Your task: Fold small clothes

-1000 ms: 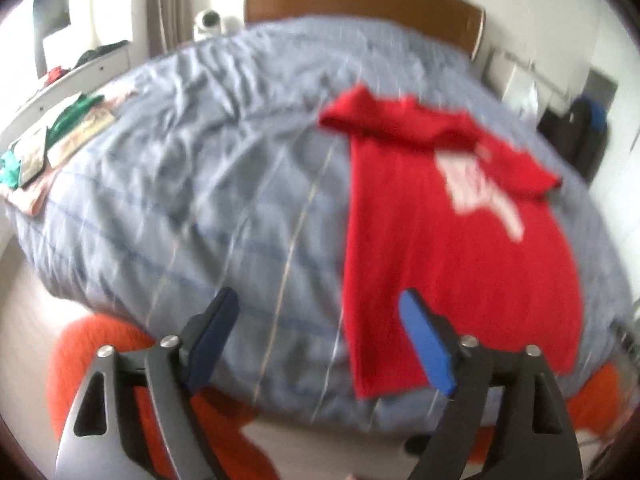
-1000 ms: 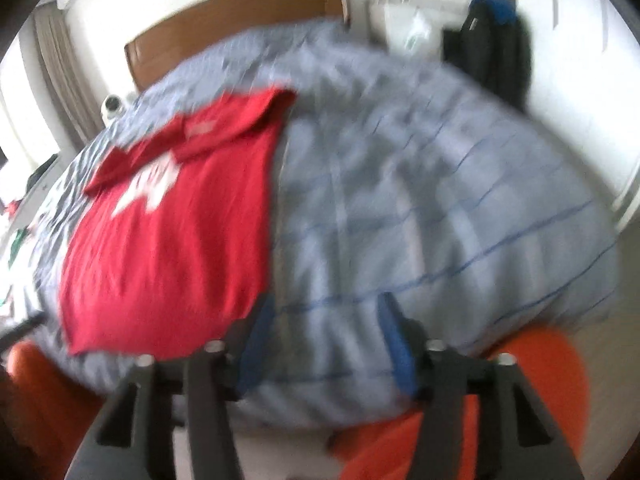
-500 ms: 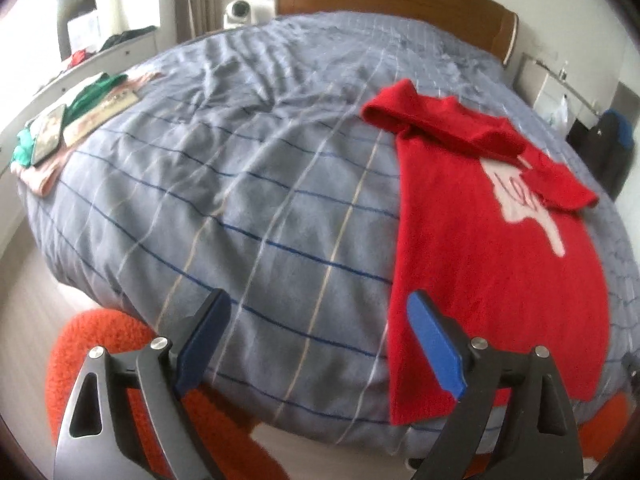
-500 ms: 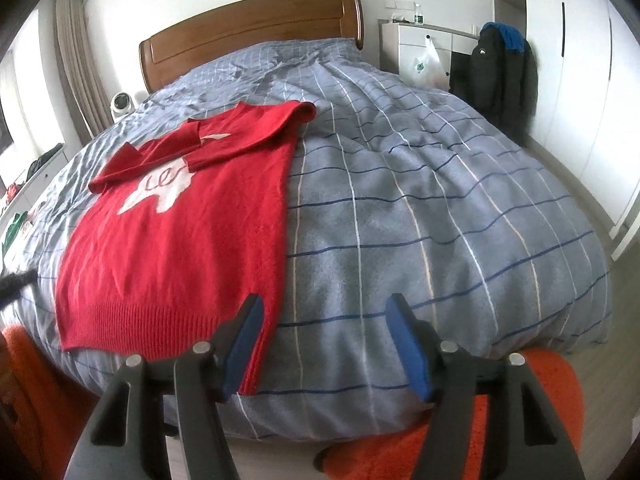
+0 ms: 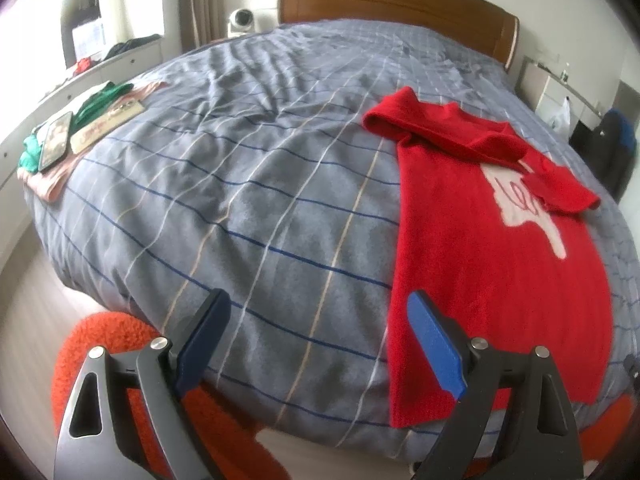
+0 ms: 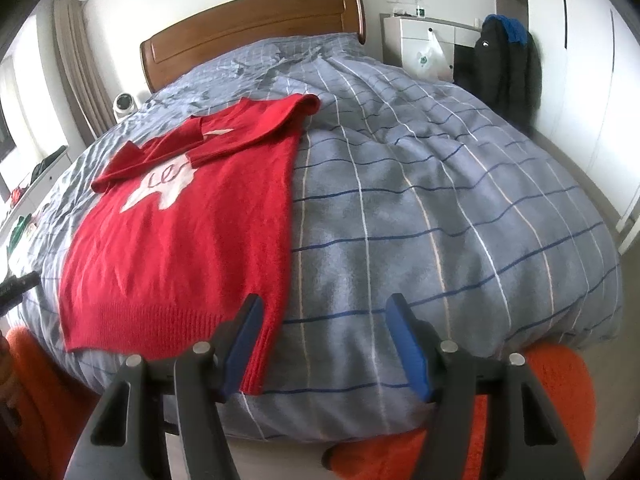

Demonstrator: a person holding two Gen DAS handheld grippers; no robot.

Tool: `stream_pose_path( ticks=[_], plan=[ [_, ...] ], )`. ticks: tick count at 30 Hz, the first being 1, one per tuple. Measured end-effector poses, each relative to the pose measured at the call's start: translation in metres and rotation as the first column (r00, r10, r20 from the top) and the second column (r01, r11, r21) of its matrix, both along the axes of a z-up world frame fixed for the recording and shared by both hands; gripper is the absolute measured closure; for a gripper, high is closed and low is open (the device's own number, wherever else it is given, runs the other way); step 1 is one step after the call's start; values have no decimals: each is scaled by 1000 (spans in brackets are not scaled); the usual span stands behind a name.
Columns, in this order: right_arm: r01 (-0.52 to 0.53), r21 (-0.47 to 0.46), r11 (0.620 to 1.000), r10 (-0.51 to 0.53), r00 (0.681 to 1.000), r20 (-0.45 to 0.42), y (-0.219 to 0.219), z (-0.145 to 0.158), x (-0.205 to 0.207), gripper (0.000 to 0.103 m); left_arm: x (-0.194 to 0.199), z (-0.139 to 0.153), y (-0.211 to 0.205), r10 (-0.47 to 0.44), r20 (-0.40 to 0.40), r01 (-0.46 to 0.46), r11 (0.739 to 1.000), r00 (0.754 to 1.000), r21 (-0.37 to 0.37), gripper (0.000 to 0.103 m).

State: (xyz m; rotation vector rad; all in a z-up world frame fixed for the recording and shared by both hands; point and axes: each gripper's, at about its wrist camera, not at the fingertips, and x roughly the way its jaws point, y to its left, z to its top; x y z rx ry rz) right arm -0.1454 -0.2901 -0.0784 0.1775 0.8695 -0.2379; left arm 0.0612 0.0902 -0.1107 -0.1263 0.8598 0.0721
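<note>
A red knit sweater with a white motif lies flat on the grey checked bedcover, both sleeves folded across its chest. It also shows in the right wrist view. My left gripper is open and empty, hovering at the bed's near edge, left of the sweater's hem corner. My right gripper is open and empty at the near edge, just right of the sweater's other hem corner.
An orange fluffy rug lies on the floor below the bed's near edge. Folded clothes and a phone sit at the bed's far left. A wooden headboard is at the back. A white cabinet with a dark jacket stands right.
Both views have gone from blurred to sharp as the grippers settled. The sweater now appears further right in the left view and slightly closer in the right view. Jaws stay open.
</note>
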Motion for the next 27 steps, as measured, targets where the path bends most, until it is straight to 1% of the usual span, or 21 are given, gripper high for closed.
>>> stream_pose_path(
  ticks=[8,27],
  plan=[
    [-27,-17,999,27,1000,2,8,1,1,40,-1,0,2,14,7,-14,1000,1000,-5,12],
    [-24,-14,1000,24,1000,-2,9,1,1,40,-1,1,2,15,6,-15,1000,1000,-4,12]
  ],
)
